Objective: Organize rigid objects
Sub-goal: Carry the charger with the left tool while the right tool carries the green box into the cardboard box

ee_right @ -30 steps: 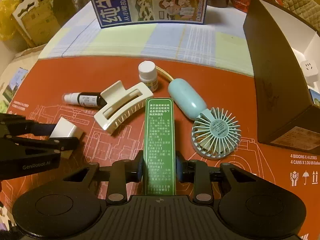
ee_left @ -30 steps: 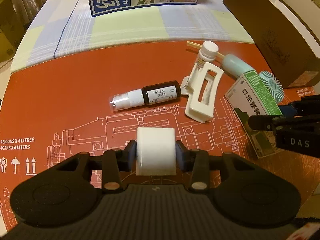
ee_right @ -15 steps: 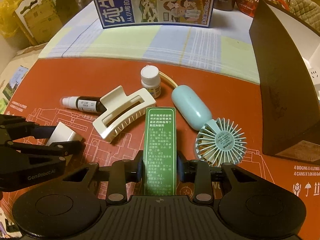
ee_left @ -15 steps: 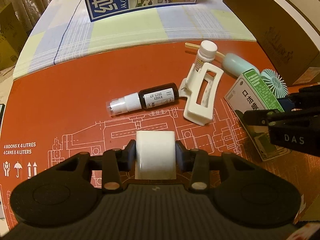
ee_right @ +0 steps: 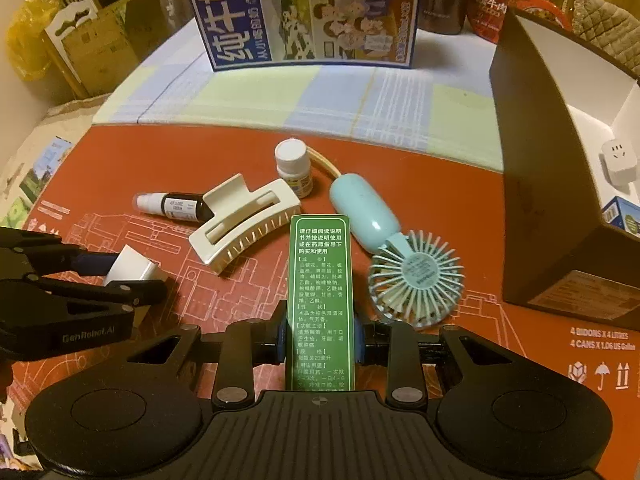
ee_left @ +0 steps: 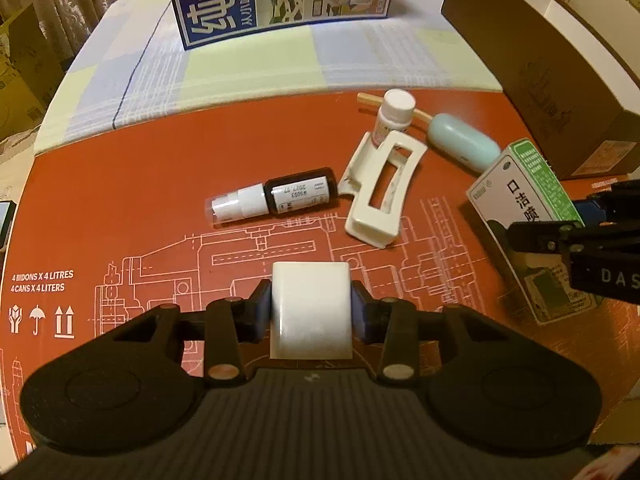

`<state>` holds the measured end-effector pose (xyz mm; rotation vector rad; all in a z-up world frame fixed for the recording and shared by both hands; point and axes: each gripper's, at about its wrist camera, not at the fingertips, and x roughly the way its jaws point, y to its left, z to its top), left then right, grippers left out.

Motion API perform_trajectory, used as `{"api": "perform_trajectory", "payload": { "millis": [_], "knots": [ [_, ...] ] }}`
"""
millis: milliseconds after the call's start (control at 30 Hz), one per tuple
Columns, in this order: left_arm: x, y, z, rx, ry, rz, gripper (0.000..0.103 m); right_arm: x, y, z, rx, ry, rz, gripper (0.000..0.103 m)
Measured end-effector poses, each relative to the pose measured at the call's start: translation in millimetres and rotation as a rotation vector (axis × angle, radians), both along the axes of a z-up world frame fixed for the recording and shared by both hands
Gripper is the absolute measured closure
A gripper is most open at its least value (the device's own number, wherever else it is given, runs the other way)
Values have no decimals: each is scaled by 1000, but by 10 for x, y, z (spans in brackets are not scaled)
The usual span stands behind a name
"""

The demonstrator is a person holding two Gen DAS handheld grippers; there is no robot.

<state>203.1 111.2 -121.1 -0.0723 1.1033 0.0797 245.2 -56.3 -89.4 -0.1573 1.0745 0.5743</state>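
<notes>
The left tool [ee_left: 312, 312] is clenched on a small white block [ee_left: 310, 314], its pads pressing both sides, and holds it over the red printed cardboard sheet [ee_left: 120, 184] that covers the worktop. The right tool [ee_right: 320, 340] grips a green medicine box [ee_right: 320, 300] near its lower end, so the box points toward twelve o'clock in the right wrist view. Loose on the sheet beyond it lie a cream hair claw clip [ee_right: 244, 232] at about eleven o'clock, a dark spray bottle with a white cap [ee_right: 176, 206] just beside the clip at ten o'clock, and an upright white pill bottle [ee_right: 294, 168] at twelve o'clock. A pale blue handheld fan [ee_right: 400, 268] lies at one o'clock, its handle running up toward the pill bottle. At three o'clock stands an open brown box [ee_right: 532, 184] with a white plug adapter [ee_right: 618, 160] inside. A blue milk carton [ee_right: 304, 12] stands at the far edge on a checked cloth [ee_right: 320, 96].
</notes>
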Motion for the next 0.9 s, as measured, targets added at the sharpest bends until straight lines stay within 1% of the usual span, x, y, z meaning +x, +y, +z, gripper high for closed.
{"api": "perform_trajectory", "payload": {
  "millis": [200,500,733,900],
  "knots": [
    [-63,-129,210,-16,-39,8,67,-44,-296,171,52,1,-4,76],
    [-27,-513,695,-32,-147,-38,67,-85,-833,524,150,-16,-15,76],
    [159,-918,1031,-51,-228,-106,67,-25,-1222,818,207,-68,-44,76],
    [407,-1251,1194,-63,-279,-160,67,159,-1548,1033,236,-112,-91,76]
  ]
}}
